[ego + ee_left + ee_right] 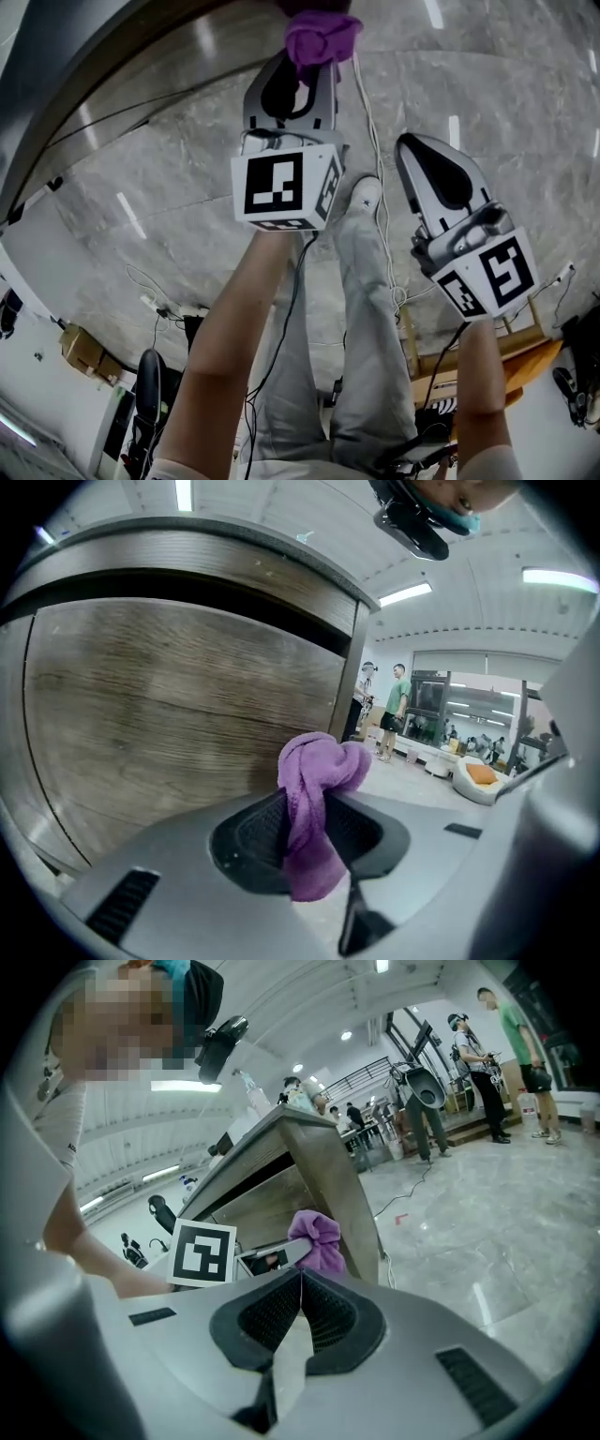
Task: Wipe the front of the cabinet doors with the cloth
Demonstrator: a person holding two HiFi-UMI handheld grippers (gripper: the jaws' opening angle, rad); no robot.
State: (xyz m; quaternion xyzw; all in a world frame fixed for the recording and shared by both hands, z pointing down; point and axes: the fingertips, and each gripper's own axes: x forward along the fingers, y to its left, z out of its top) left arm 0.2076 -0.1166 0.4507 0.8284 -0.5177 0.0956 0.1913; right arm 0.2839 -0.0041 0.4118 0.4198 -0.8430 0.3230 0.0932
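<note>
Head view: looking steeply down past bare forearms onto a pale grey marble floor (pixel 169 178). Left gripper (pixel 311 67) pinching a bunched purple cloth (pixel 322 36) near the cabinet (pixel 56 66) edge. Right gripper (pixel 409 145) off to its right, apart from the cloth.

Left gripper view: soft, fuzzy cloth clamped between ribbed black pads, lump above, tail hanging below, near a wood-grain cabinet door (pixel 169 705).

Right gripper view: jaws pressed together on nothing. Bright open hall, people (pixel 511 1044) standing far off.
</note>
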